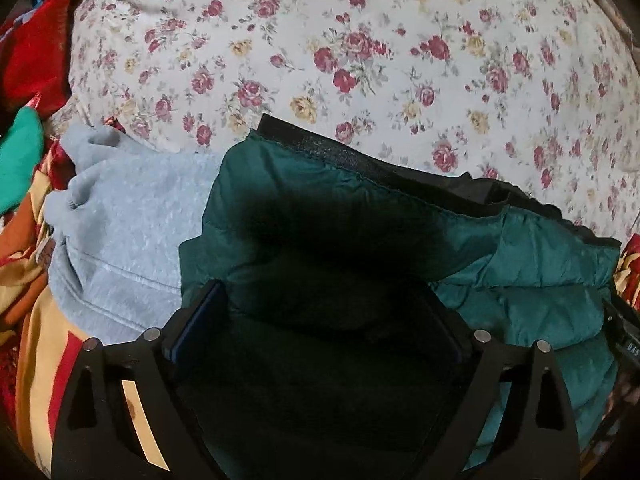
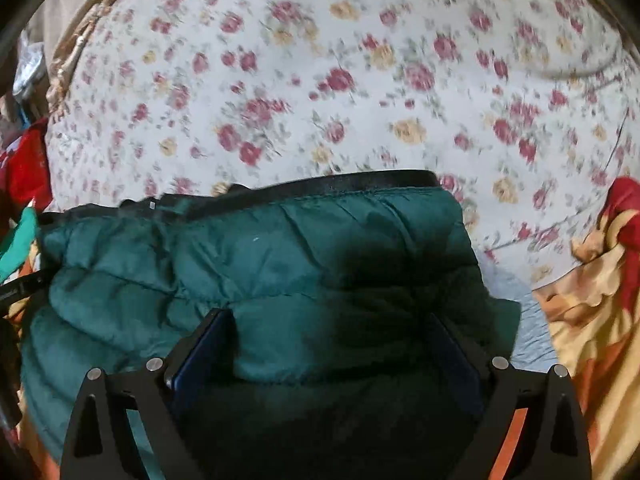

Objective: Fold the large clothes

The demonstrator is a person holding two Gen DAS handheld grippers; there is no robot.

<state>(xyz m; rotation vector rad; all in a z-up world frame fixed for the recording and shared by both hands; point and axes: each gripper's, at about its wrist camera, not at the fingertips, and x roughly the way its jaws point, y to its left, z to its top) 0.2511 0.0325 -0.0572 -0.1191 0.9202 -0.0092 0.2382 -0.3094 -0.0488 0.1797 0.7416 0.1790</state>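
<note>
A dark green quilted puffer jacket (image 1: pixel 520 264) with a black lining edge lies bunched on the floral bed sheet (image 1: pixel 320 40). My left gripper (image 1: pixel 320 312) has its jaws wide apart with jacket fabric bulging between them. The jacket also fills the lower right wrist view (image 2: pixel 200 264). My right gripper (image 2: pixel 328 332) is likewise spread wide around a fold of the jacket. The fingertips of both grippers are buried in the fabric. A light grey sweatshirt (image 1: pixel 128 216) lies to the left of the jacket.
A red, orange and cream patterned blanket (image 1: pixel 36 320) lies at the left, and shows at the right in the right wrist view (image 2: pixel 600 300). Red cloth (image 1: pixel 36 60) and a green garment (image 1: pixel 20 160) sit at the far left. The floral sheet (image 2: pixel 320 80) spreads beyond.
</note>
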